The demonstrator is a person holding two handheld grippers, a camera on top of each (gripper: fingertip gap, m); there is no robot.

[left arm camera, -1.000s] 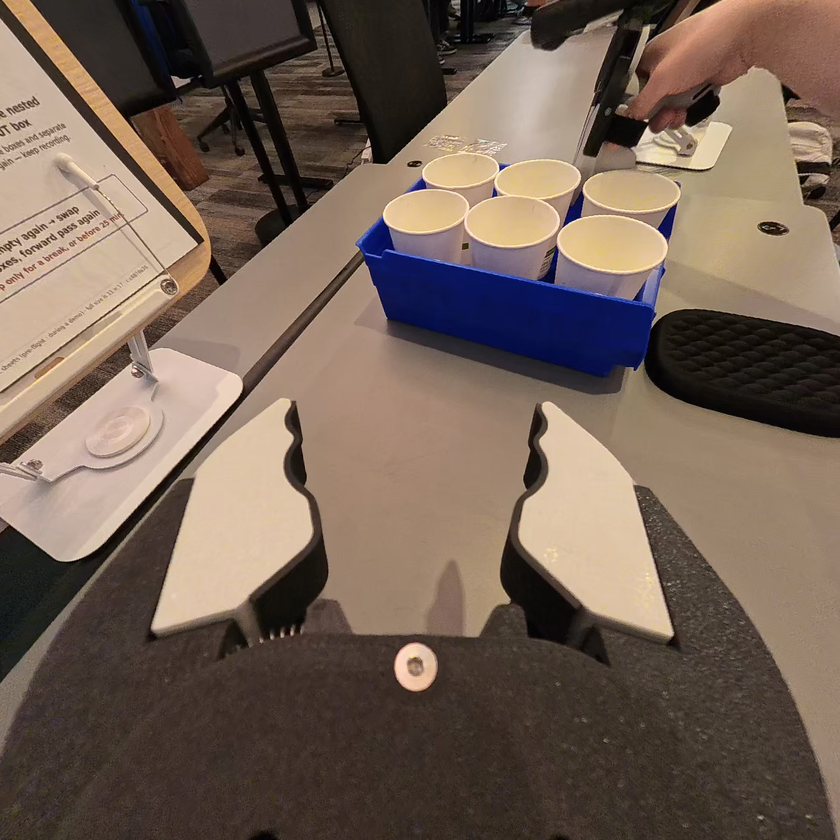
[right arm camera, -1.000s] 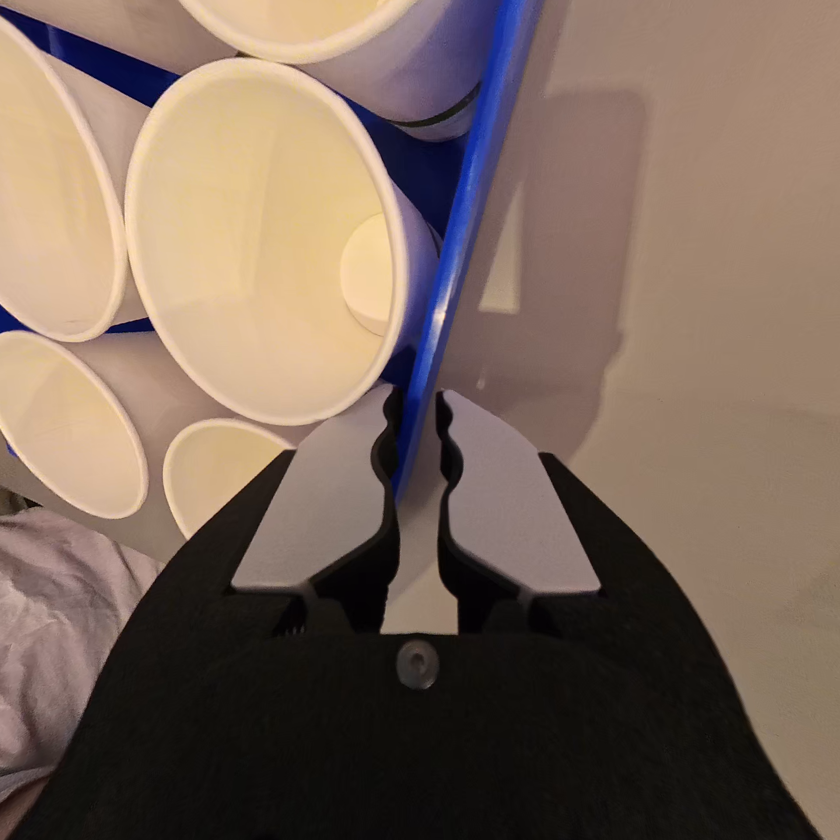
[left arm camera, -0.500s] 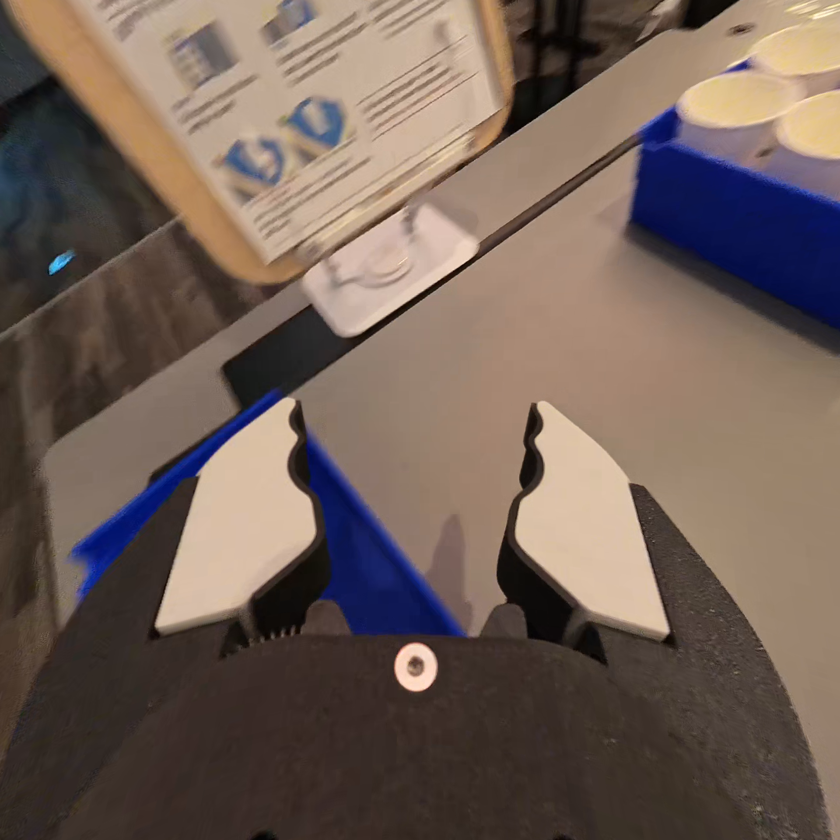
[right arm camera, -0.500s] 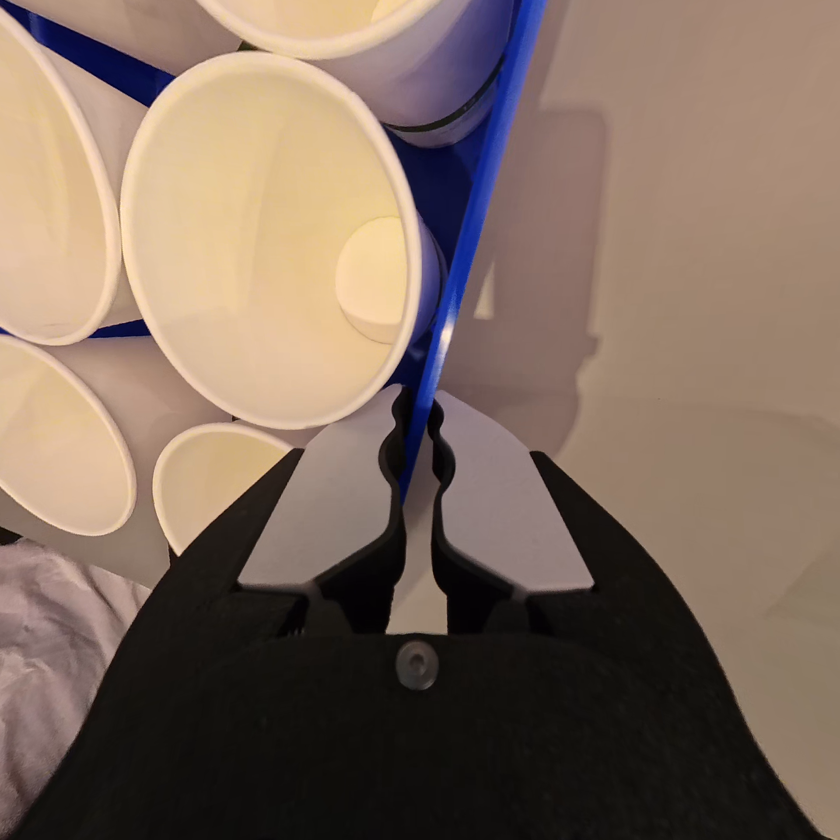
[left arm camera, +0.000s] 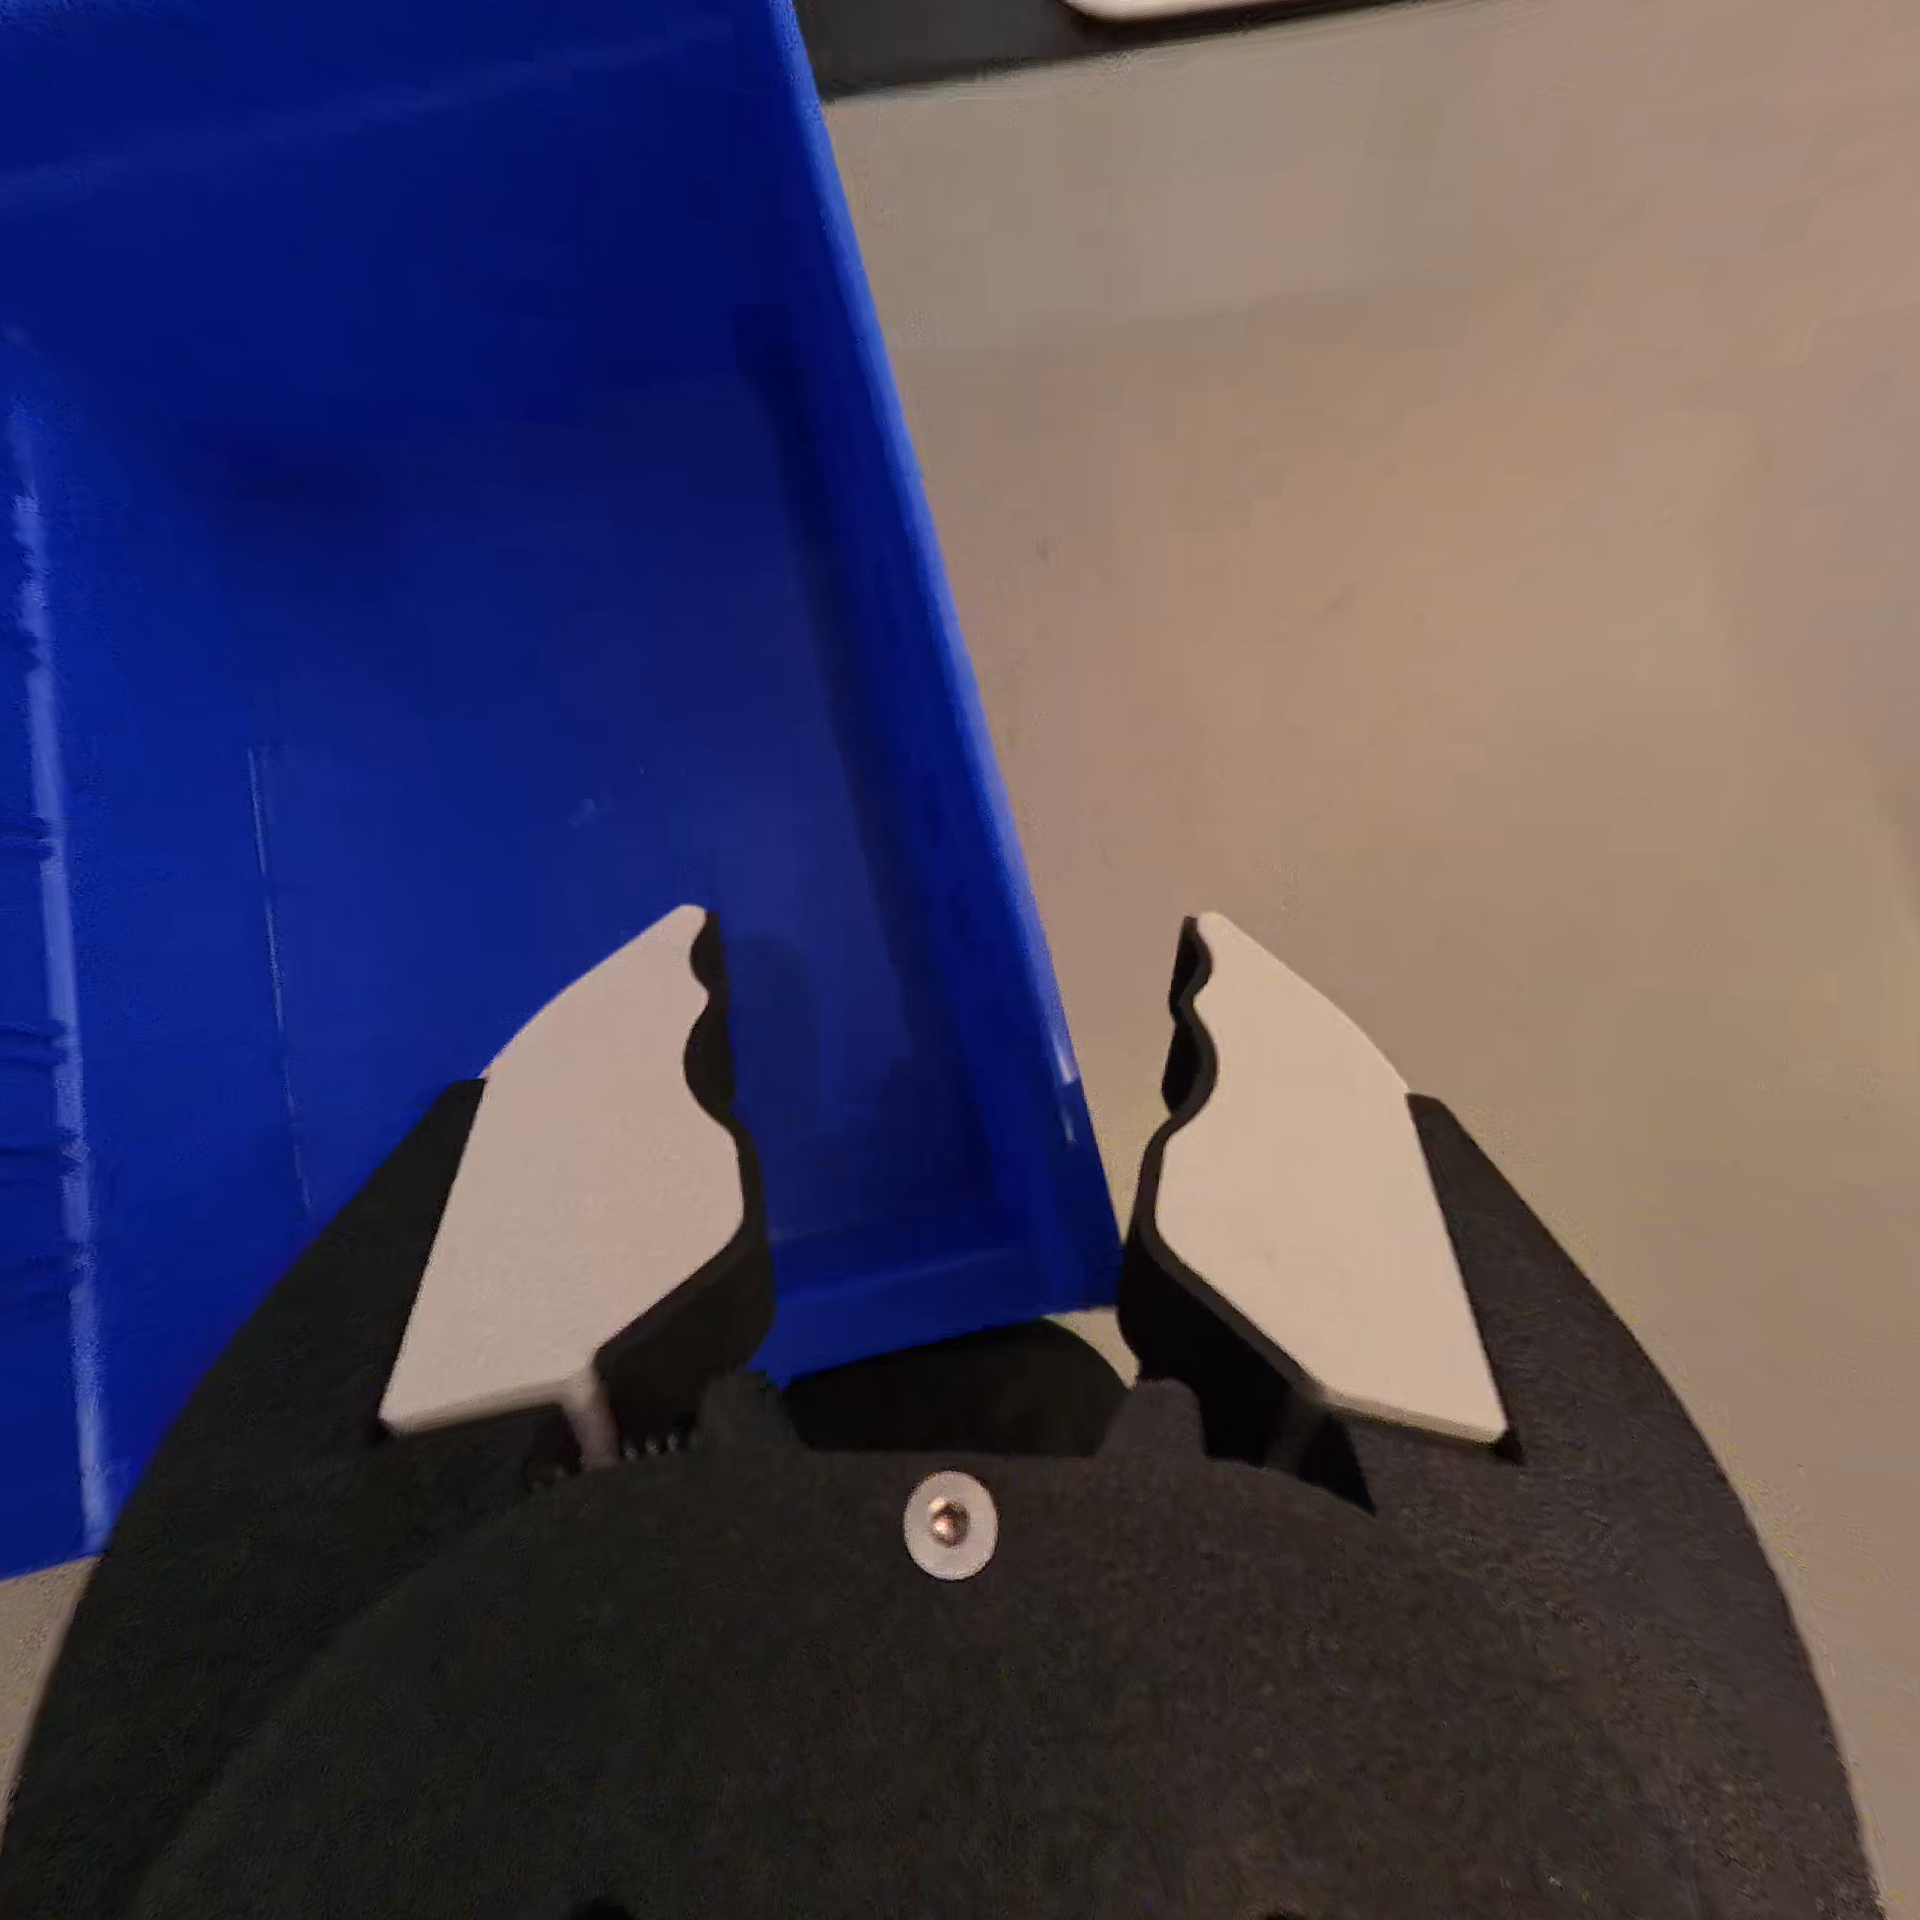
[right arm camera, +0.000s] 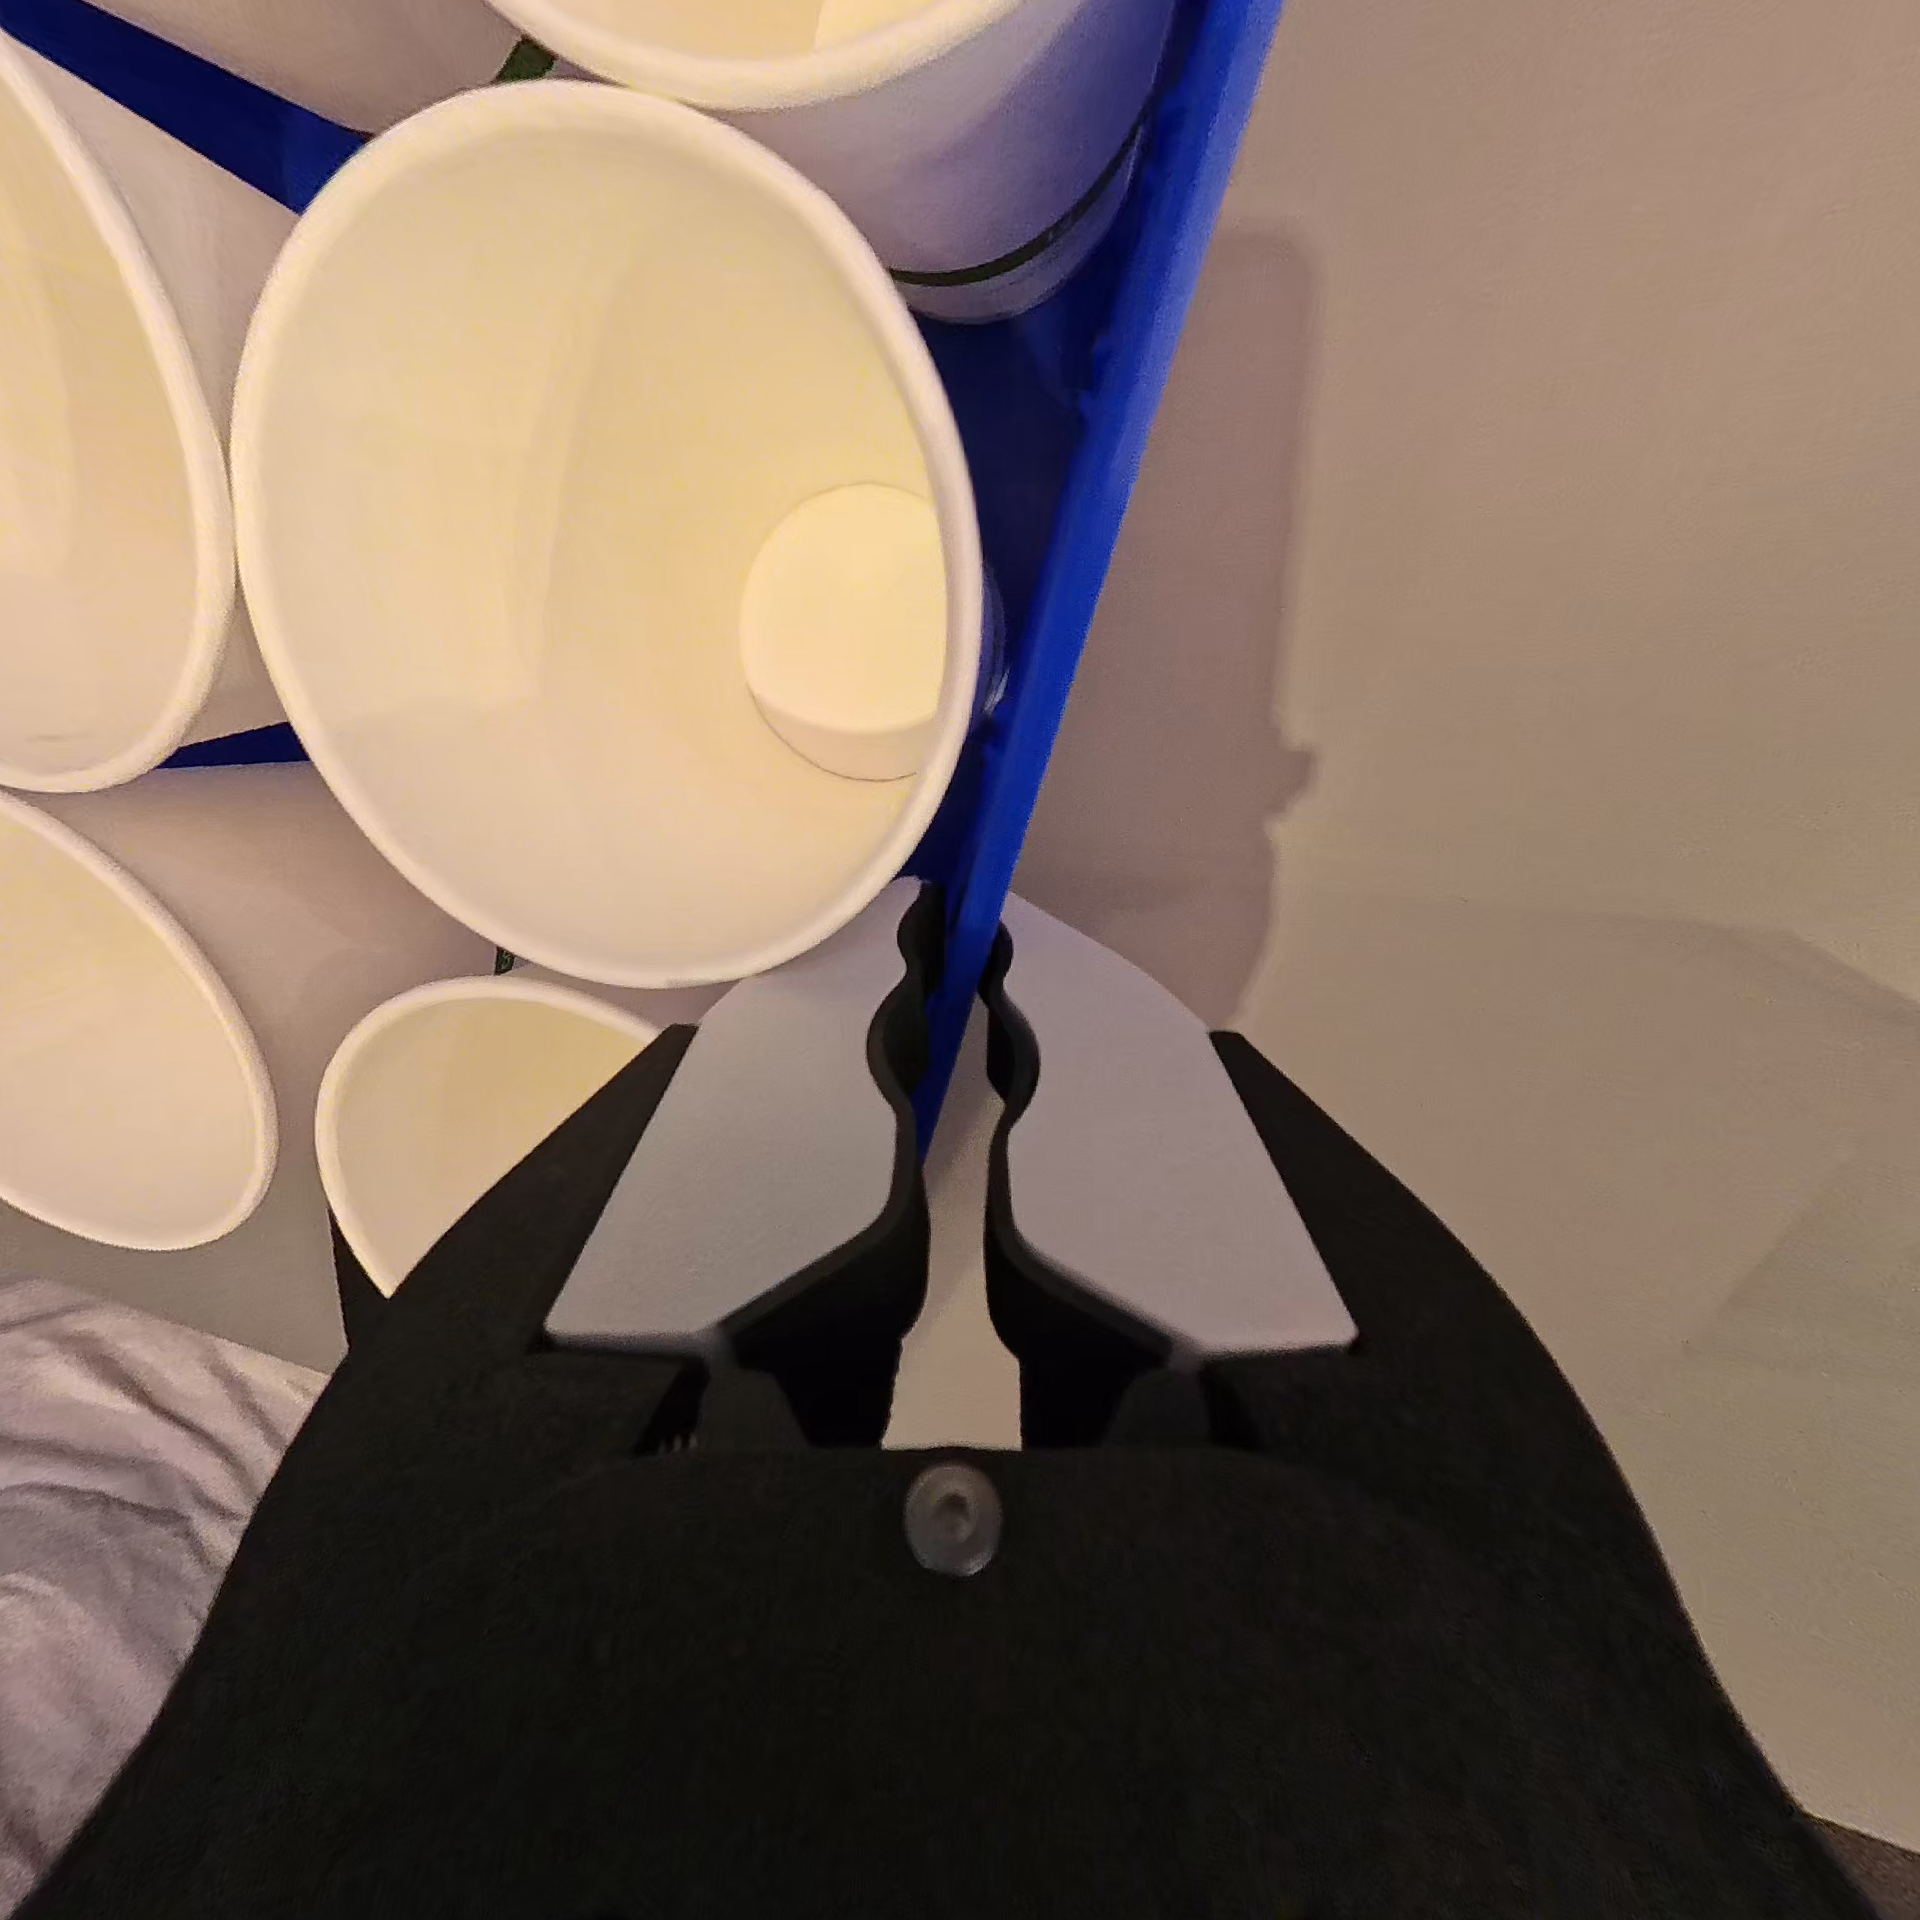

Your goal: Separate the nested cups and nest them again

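Two blue bins, one per wrist view, each on a grey tabletop.

Left wrist view, nearest: left gripper (left arm camera: 948,920) spread wide, fingers apart and holding nothing. Between them, the near right corner of an empty blue bin (left arm camera: 436,582), its right wall running up and away from that corner; left finger (left arm camera: 582,1164) over the bin's interior, right finger (left arm camera: 1309,1174) outside over the grey table (left arm camera: 1455,520). No contact visible between fingers and wall. Bin floor bare and slightly blurred. Farther off, at the top edge, a dark strip and a sliver of something white, too cropped to identify.

Right wrist view, nearest: right gripper (right arm camera: 961,914) nearly closed, pinching the thin right-hand wall of the second blue bin (right arm camera: 1049,727), one finger inside, one outside. Bottom left, a patch of pale crumpled fabric (right arm camera: 114,1455). Just beyond the inner finger, white paper cups (right arm camera: 582,520) standing packed in this bin, rims touching or nearly so: a small part of one rim closest to the gripper, a large one seen straight into with its round base visible, others cut off at the left and top edges. Whether any cup holds another inside, impossible to tell. To the right of the wall, grey tabletop with a soft shadow.
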